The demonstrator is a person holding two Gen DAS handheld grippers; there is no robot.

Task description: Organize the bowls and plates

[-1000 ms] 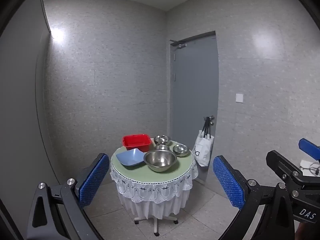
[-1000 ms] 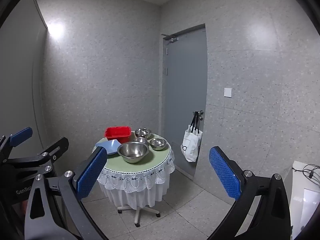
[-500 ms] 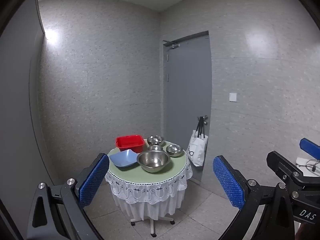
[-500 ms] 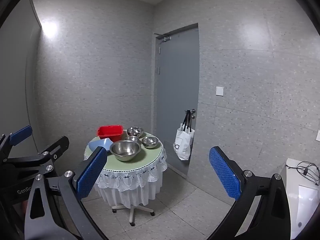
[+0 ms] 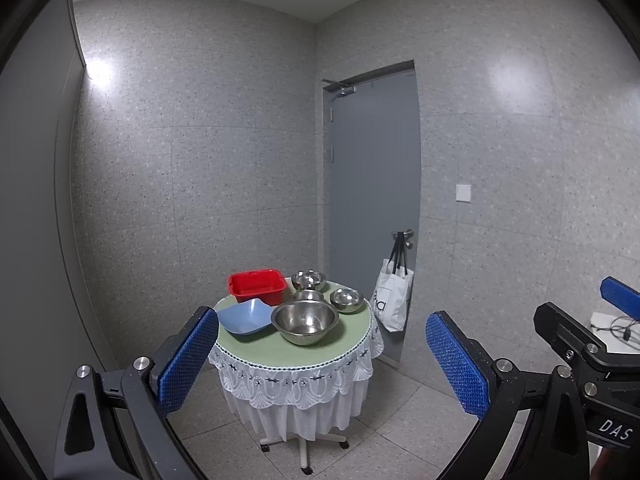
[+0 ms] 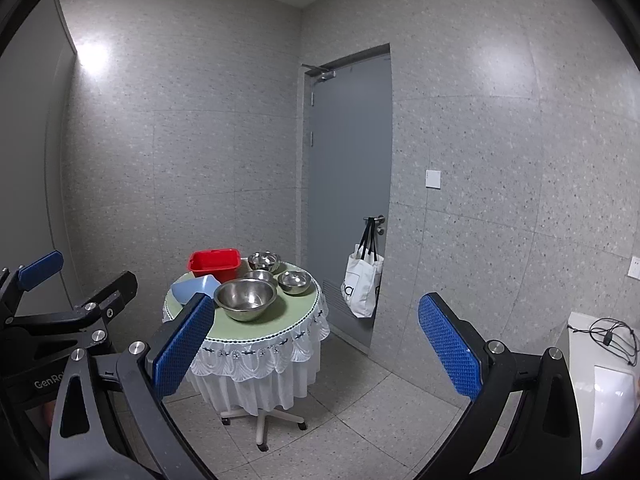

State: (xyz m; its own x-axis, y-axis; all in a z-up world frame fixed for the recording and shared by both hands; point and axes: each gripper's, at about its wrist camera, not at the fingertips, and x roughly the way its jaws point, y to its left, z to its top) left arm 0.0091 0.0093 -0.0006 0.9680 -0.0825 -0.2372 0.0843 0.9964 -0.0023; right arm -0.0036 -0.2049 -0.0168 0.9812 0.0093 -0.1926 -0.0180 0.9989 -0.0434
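Round desk (image 5: 304,346) with green top and white lace skirt, on a wheeled pedestal, near a grey door (image 5: 372,184). On the desk: red plastic basin (image 5: 257,285) at the back left, inside not visible from here; pale blue squarish bowl (image 5: 246,315) just in front of it, seemingly empty; large steel bowl (image 5: 305,321) at the front centre, nothing visible inside; small steel bowl (image 5: 308,295) directly behind the large one, mostly hidden by it; another steel bowl (image 5: 308,279) at the back beside the basin; a further small steel bowl (image 5: 347,299) to the right, lying apart from the rest. Contents of the small bowls too small to tell. White tote bag (image 5: 392,298) hanging from the door handle.

Left tool (image 5: 320,354) held well short of the desk, blue pads spread wide, gripping nothing, touching nothing. Right tool (image 6: 316,344) likewise wide apart, clear of everything, well back from the desk. Both side by side, each visible at the edge of the other's view.
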